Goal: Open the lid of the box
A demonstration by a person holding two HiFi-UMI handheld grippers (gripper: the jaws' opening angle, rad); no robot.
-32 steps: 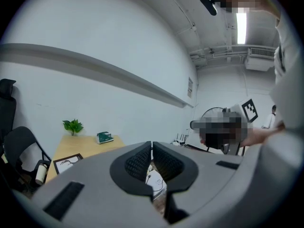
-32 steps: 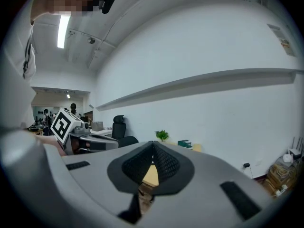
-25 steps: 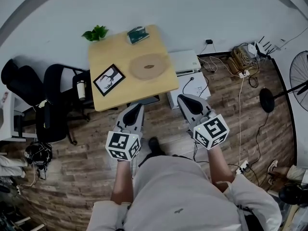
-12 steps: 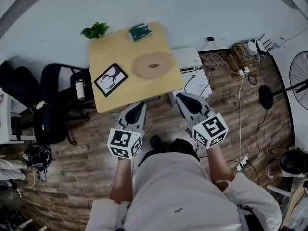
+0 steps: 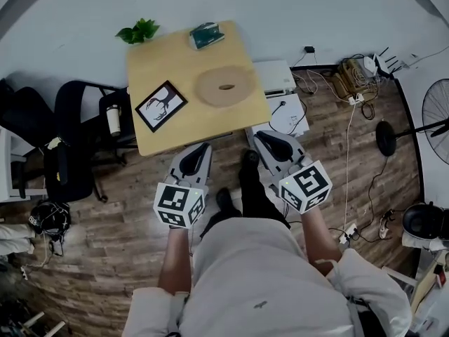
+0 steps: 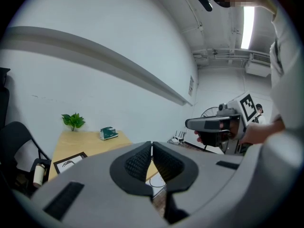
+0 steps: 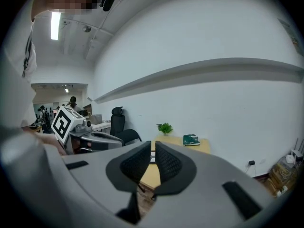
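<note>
A small green box (image 5: 206,35) lies at the far end of a light wooden table (image 5: 175,69), lid down as far as I can tell. It also shows far off in the left gripper view as the green box (image 6: 109,133) and in the right gripper view as the green box (image 7: 191,139). Both grippers hang short of the table's near edge, over the floor. My left gripper (image 5: 198,151) is shut and empty, its pads (image 6: 141,161) nearly touching. My right gripper (image 5: 270,140) is opening, its jaws a narrow slit apart with nothing between the pads (image 7: 169,163).
On the table lie a round wooden disc (image 5: 224,87), a black picture frame (image 5: 161,106) and a potted plant (image 5: 139,31). Black office chairs (image 5: 70,139) stand to the left. White boxes (image 5: 275,83), cables (image 5: 351,83) and a fan (image 5: 435,111) sit on the floor to the right.
The table has come nearer and slid down in the head view. A dark-trousered leg has stepped forward between the two grippers.
</note>
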